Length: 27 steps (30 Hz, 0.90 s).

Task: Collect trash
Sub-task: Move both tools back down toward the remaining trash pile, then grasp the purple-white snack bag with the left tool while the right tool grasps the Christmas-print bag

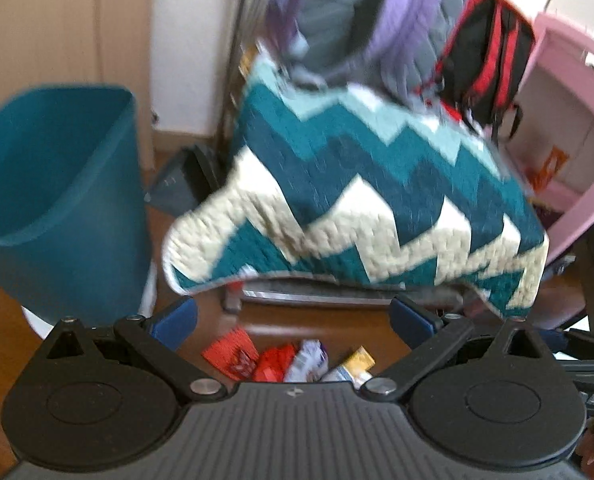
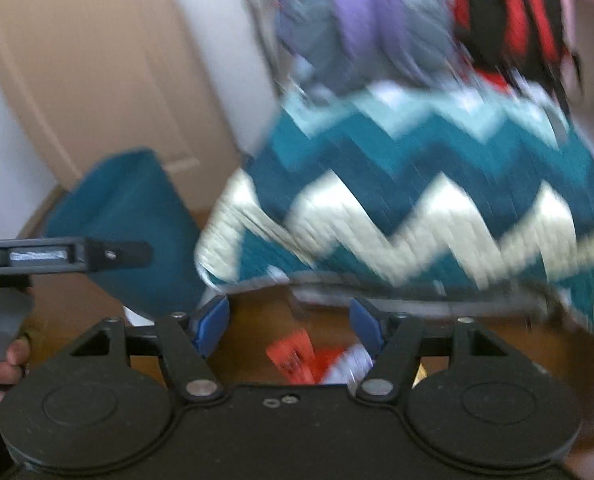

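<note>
Closing in on wrappers [image 1: 289, 360], both grippers empty, jaws wide.
Next: grab w/ left gripper [image 1: 293, 320]; bin [image 1: 57, 184] front-left.

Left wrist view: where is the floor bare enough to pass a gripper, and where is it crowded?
Bare wood floor lies between the teal bin and the wrappers, below the blanket edge. It is crowded behind, where backpacks sit on the blanket beside a pink shelf.

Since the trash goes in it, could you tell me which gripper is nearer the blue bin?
Left. The left gripper has the blue bin just beside it; the right gripper sits farther off, with the left one between.
</note>
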Motion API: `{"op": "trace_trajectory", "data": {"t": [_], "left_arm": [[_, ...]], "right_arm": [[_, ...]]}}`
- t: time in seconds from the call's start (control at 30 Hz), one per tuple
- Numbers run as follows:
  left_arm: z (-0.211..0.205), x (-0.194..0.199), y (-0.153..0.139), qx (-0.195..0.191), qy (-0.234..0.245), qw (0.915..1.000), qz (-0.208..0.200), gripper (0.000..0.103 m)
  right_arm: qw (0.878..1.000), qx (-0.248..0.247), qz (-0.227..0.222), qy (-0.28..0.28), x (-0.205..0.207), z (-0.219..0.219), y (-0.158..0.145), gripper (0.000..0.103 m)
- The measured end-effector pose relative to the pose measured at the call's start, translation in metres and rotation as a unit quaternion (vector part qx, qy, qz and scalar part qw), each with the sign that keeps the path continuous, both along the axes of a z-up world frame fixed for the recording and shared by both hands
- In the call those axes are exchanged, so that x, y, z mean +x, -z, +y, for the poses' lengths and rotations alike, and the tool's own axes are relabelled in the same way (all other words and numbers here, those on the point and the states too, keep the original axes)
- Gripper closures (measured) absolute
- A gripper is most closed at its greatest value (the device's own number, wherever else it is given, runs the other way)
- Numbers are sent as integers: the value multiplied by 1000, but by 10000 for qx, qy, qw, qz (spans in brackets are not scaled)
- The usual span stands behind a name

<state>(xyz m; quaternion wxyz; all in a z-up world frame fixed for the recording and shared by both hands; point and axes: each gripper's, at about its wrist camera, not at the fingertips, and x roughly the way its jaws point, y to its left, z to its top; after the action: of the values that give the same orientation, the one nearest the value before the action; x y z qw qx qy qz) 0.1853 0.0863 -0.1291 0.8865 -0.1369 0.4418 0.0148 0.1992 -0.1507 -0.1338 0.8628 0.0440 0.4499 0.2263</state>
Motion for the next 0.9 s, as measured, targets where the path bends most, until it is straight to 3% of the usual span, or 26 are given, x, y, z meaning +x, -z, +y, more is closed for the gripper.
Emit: {"op": "trace_trajectory", "data": {"t": [0.27, 0.37, 0.53, 0.67, 0.9], "left_arm": [[-48, 49, 85, 408, 337, 9967, 618, 0], [-57, 66, 120, 388, 454, 9943, 881, 0], [-76, 84, 178, 756, 665, 9863, 1308, 0], [-86, 94, 218, 873, 853, 9808, 1519, 0], [-108, 109, 284, 885, 1362, 9703, 1792, 1]], "right_arm": [[9868, -263, 1263, 983, 36, -48, 110, 36], [9712, -217, 1899, 1425, 53, -63, 157, 37], [9433, -554, 2659, 1910, 60, -82, 229, 37], [9287, -737, 2934, 2143, 61, -85, 268, 38], [9149, -1014, 3379, 1962, 57, -69, 319, 40]]}}
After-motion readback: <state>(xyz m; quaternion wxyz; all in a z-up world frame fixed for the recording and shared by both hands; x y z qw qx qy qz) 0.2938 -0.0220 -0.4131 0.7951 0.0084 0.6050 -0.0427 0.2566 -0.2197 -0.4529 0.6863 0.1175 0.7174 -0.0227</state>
